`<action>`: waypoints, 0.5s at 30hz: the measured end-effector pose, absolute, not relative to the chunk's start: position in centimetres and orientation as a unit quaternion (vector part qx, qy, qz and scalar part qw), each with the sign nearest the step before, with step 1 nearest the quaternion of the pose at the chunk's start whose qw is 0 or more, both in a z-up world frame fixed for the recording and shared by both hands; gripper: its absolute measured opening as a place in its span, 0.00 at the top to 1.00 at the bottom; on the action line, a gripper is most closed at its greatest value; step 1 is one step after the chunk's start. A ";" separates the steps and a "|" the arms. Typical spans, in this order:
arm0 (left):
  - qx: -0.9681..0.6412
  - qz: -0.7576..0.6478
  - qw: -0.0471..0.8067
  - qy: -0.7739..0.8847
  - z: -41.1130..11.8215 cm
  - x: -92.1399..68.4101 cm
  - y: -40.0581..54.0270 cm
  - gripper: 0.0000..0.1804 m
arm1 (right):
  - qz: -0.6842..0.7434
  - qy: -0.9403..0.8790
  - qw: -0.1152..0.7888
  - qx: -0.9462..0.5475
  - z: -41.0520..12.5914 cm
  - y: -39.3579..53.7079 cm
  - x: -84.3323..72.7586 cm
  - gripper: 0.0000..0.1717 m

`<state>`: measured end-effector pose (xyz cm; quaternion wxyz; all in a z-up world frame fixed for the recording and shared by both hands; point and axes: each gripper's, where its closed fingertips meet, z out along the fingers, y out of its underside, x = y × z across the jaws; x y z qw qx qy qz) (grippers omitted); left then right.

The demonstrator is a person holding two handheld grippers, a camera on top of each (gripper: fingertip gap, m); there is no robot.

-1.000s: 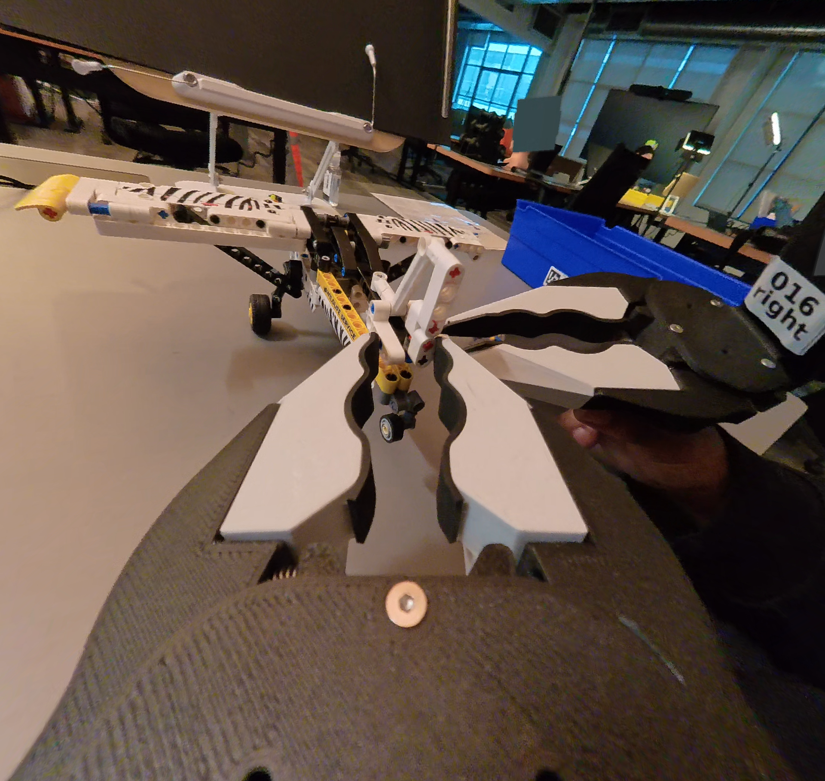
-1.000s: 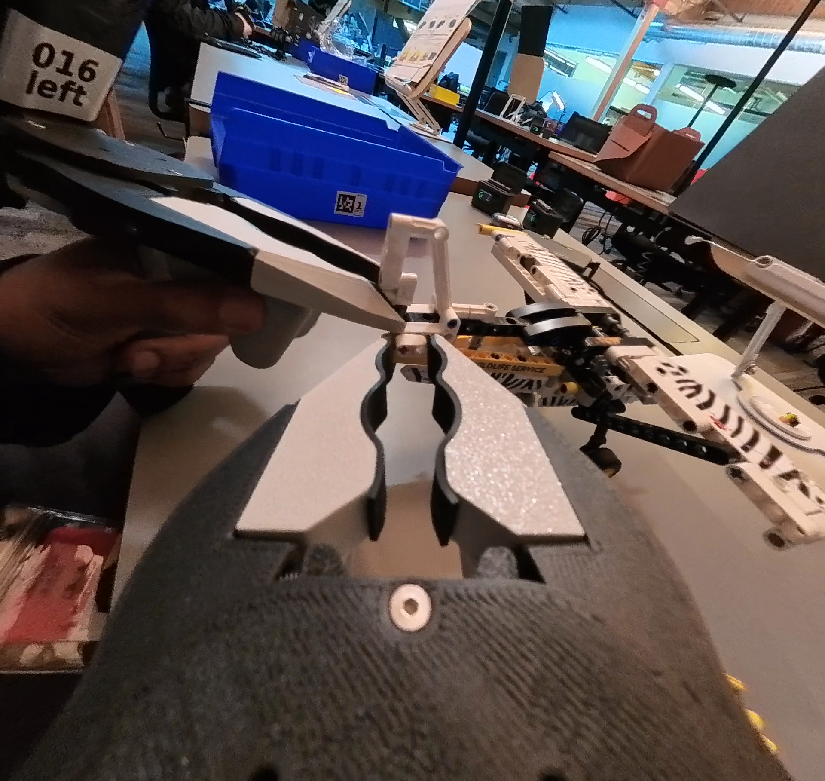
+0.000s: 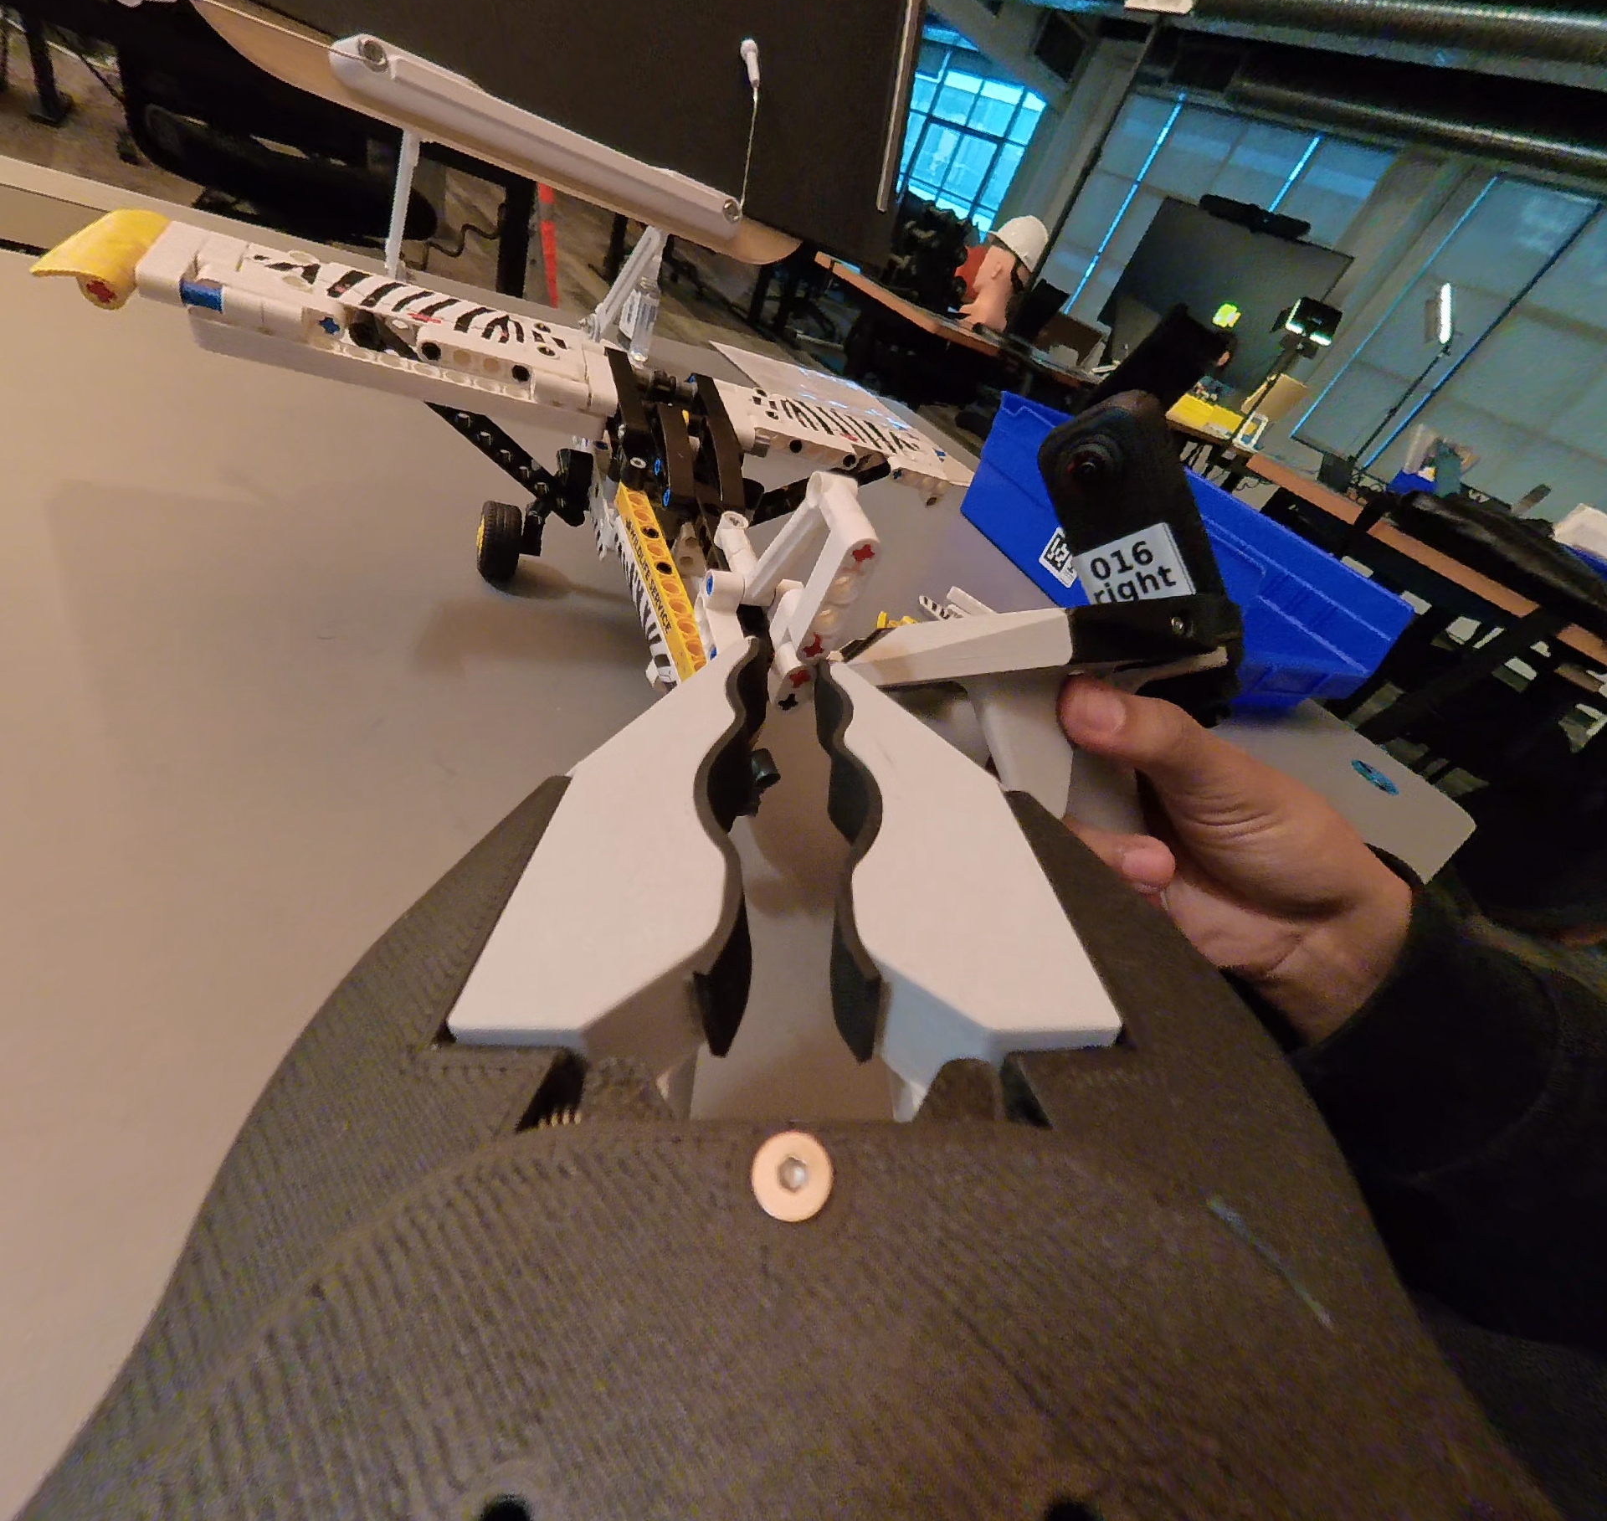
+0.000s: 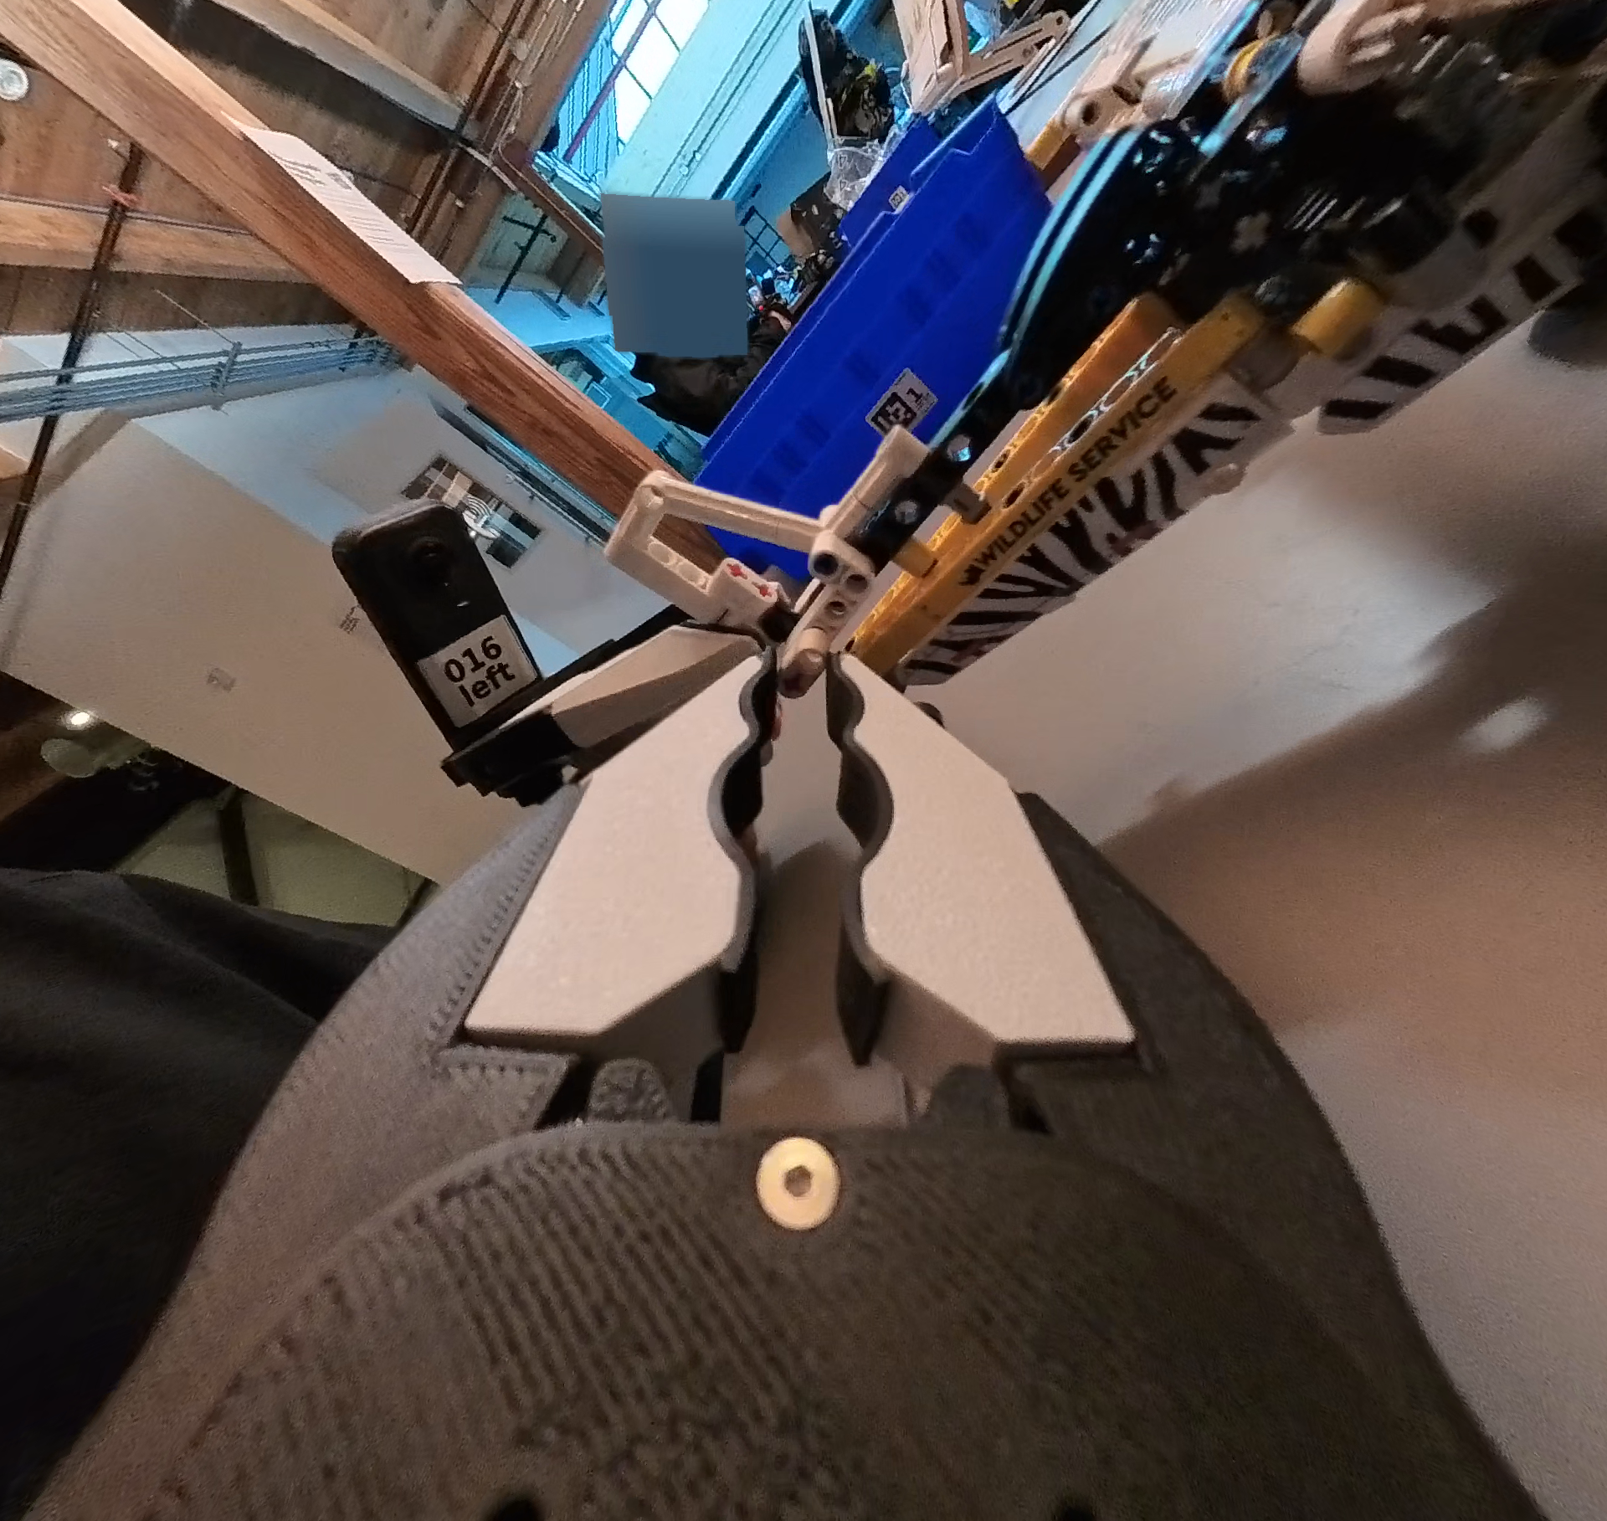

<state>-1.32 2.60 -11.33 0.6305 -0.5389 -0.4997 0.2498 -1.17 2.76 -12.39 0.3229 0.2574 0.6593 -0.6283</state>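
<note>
Grey worktop point(image 3: 217, 740) carries a white zebra-striped brick-built plane point(image 3: 452, 340) near its far edge, beside a blue plastic bin point(image 3: 1287, 583). Left gripper point(image 3: 787, 683) pinches the plane's white tail beam point(image 3: 796, 670); right gripper point(image 4: 800, 670) clamps a white tail beam too. Only the left view shows the yellow wingtip point(image 3: 96, 249).

left gripper point(image 3: 787, 679): jaws nearly closed | right gripper point(image 4: 800, 666): jaws nearly closed, contact seemingly | tips converging

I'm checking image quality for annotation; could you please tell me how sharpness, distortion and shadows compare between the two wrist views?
Left wrist view: sharp toy plane, soft shadows on the grey table, wide-angle bending at the edges. Right wrist view: heavily tilted, plane body blurred close to the lens, blue bin soft, blotchy shadows on the table.
</note>
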 end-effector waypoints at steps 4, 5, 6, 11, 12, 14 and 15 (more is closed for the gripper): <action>-0.546 0.267 0.614 -0.503 -11.5 -1.4 2.6 0.97 | -0.625 0.671 0.305 0.256 -12.6 3.0 -1.2 0.95; -0.549 0.270 0.611 -0.503 -11.6 -1.4 2.7 0.97 | -0.624 0.672 0.304 0.258 -12.6 3.0 -1.3 0.95; -0.551 0.270 0.607 -0.505 -11.7 -1.5 2.7 0.97 | -0.623 0.671 0.304 0.261 -12.7 3.1 -1.4 0.95; -0.558 0.272 0.600 -0.504 -11.8 -1.6 2.9 0.97 | -0.622 0.662 0.321 0.268 -12.7 3.3 -1.4 0.95; -0.558 0.273 0.602 -0.502 -11.7 -1.5 3.0 0.97 | -0.623 0.660 0.324 0.268 -12.7 3.3 -1.3 0.95; -0.559 0.269 0.606 -0.497 -11.7 -1.4 3.1 0.96 | -0.623 0.656 0.331 0.269 -12.6 3.4 -1.3 0.95; -0.559 0.265 0.607 -0.499 -11.7 -1.5 3.1 0.94 | -0.623 0.655 0.332 0.271 -12.7 3.4 -1.3 0.95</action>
